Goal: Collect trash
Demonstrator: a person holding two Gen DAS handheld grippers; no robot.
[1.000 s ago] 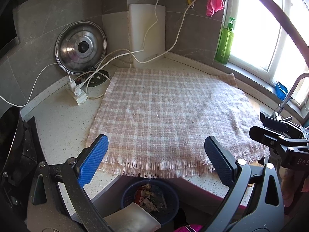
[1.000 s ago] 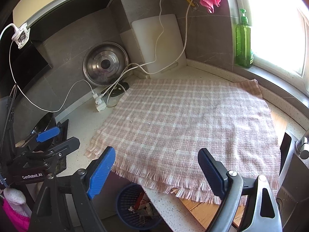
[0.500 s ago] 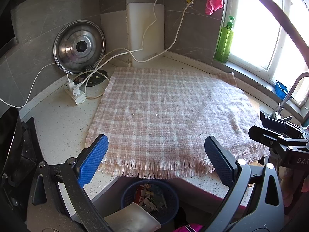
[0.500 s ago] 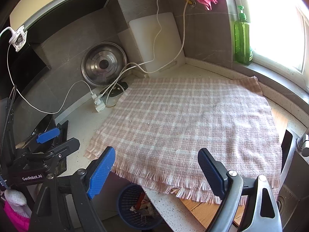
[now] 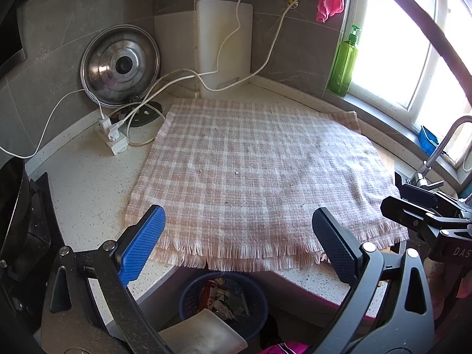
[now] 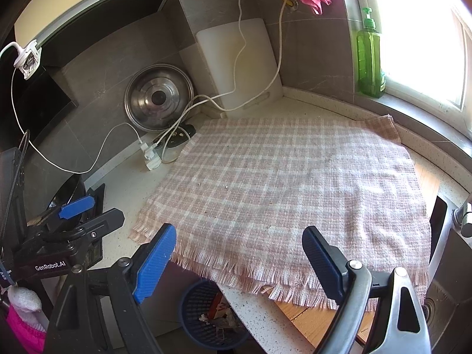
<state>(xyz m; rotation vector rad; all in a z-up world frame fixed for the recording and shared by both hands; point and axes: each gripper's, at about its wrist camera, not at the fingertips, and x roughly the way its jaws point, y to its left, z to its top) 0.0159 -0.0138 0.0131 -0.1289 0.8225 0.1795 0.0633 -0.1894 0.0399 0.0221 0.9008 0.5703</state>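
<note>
Pink-and-white checked cloth (image 5: 253,174) — green bottle (image 5: 343,63) — blue basket (image 5: 224,303).

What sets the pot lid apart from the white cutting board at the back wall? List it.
The pot lid is round, shiny metal with a dark knob at its centre; the white cutting board is a plain matte rectangle with rounded corners. The lid is the lower of the two, while the board rises higher up the wall. White cables cross the board's face but only pass the lid's lower edge. Both lean upright against the grey tiles.

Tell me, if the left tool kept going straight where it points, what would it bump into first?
Probably the checked cloth on the counter. The left tool is open and empty, tilted down over the cloth's fringed near edge, with nothing in between. Depth is hard to judge.
</note>
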